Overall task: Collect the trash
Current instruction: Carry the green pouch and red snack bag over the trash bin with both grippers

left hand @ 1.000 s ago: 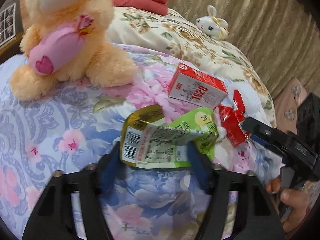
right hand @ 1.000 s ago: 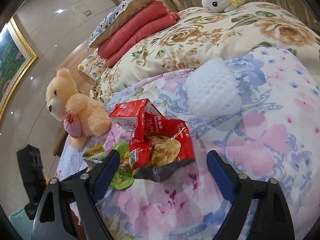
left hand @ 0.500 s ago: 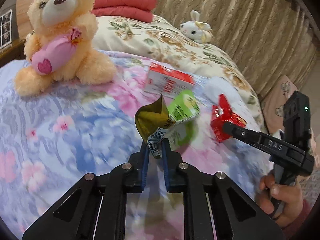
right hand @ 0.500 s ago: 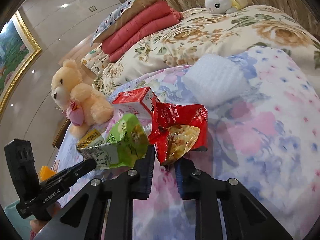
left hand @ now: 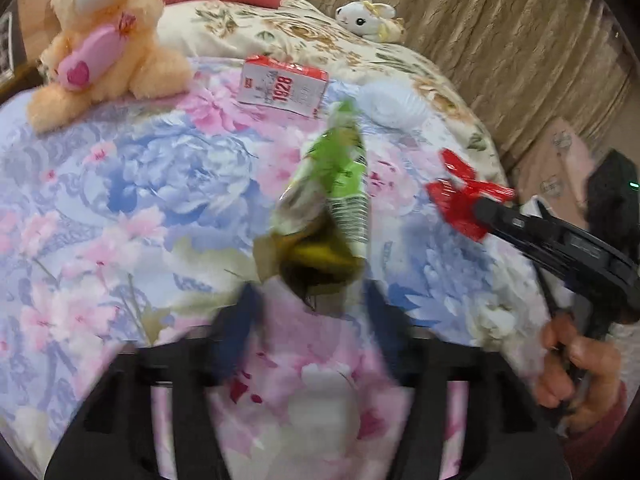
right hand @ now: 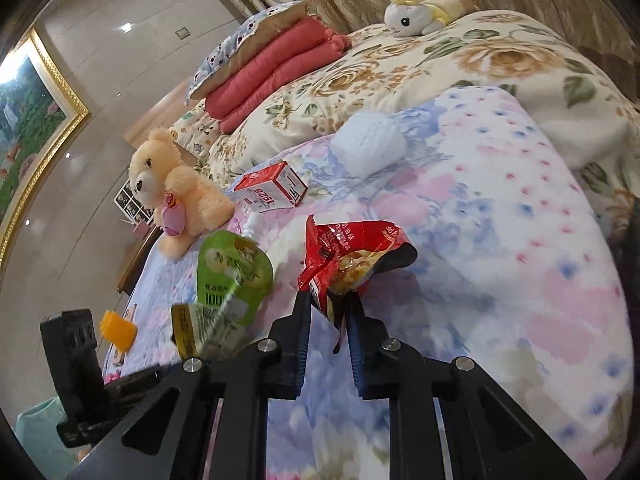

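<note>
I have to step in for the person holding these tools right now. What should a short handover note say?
Left tool: jaws have just been opening, the green pouch loose between them, blurred.
Right tool: shut on the red snack bag, lifted off the bed.
Still on the quilt: red-and-white carton, white foam wrap.
Done: both wrappers picked up. Left: bin them, then carton and foam. No bin in view.
</note>
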Available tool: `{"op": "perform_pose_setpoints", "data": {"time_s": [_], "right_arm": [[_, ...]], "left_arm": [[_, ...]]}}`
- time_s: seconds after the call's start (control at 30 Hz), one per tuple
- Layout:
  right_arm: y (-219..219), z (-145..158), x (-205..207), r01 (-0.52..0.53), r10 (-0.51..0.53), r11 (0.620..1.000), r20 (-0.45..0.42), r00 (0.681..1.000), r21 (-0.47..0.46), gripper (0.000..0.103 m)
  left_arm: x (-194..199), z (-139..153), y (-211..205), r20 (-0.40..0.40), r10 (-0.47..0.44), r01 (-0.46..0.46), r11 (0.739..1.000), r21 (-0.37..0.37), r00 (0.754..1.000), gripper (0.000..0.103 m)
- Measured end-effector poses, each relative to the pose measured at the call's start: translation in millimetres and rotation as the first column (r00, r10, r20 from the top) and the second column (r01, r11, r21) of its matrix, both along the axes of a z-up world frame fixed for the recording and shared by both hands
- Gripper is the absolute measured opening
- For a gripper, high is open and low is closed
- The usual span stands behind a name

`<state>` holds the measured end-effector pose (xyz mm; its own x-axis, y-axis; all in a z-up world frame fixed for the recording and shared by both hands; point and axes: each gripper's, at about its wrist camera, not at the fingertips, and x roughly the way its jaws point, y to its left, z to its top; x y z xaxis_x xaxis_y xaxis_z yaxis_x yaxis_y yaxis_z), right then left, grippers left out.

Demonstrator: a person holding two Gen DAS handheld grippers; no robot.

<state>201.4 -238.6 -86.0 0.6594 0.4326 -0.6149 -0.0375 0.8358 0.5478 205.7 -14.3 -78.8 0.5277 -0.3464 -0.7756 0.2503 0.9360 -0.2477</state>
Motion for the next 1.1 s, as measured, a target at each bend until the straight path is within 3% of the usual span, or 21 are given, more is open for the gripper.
{"op": "perform_pose_setpoints", "data": {"time_s": [0.13, 0.27, 0.47, 0.57, 0.6, 0.63, 0.67, 0.93, 1.1], "right_arm": [[-9, 0, -12, 0.024, -0.024, 1.0, 0.0, 1.0, 0.013, 0.018], [-16, 1, -21, 0.041, -0.041, 0.999, -0.003, 0.999, 0.018, 0.018], [-23, 6, -30, 0.052, -0.052, 0.998, 0.008, 0.999, 0.025, 0.018], [-23, 6, -32, 0.053, -0.053, 0.998, 0.007, 0.999, 0.026, 0.018], [-23, 6, -32, 0.053, -0.054, 0.998, 0.008, 0.999, 0.025, 0.018], [-24, 7, -33, 0.054, -0.054, 0.998, 0.01, 0.998, 0.023, 0.018], [-25, 7, -34, 0.056, -0.056, 0.998, 0.012, 0.998, 0.022, 0.018], [-40, 7, -48, 0.09, -0.09, 0.996, 0.017, 0.996, 0.016, 0.018], [-49, 11, -60, 0.111, -0.11, 0.994, 0.028, 0.993, -0.003, 0.018]], "left_arm": [[10, -1, -12, 0.035, 0.01, -0.013, 0.997, 0.071, 0.999, 0.076], [28, -5, -12, 0.042, 0.079, -0.083, 0.988, 0.128, 0.996, 0.076], [39, -6, -2, 0.046, 0.128, -0.133, 0.983, 0.128, 0.991, 0.078], [48, -7, -2, 0.041, 0.128, -0.131, 0.987, 0.091, 0.991, 0.077], [51, -7, -1, 0.044, 0.127, -0.13, 0.989, 0.076, 0.991, 0.073], [51, -6, -2, 0.05, 0.119, -0.123, 0.99, 0.068, 0.992, 0.048], [52, -6, -3, 0.045, 0.109, -0.111, 0.992, 0.063, 0.993, 0.035], [30, 1, -25, 0.078, 0.037, -0.042, 0.997, 0.066, 0.996, 0.032], [6, 15, -51, 0.1, -0.039, 0.037, 0.999, 0.021, 0.994, 0.032]]}}
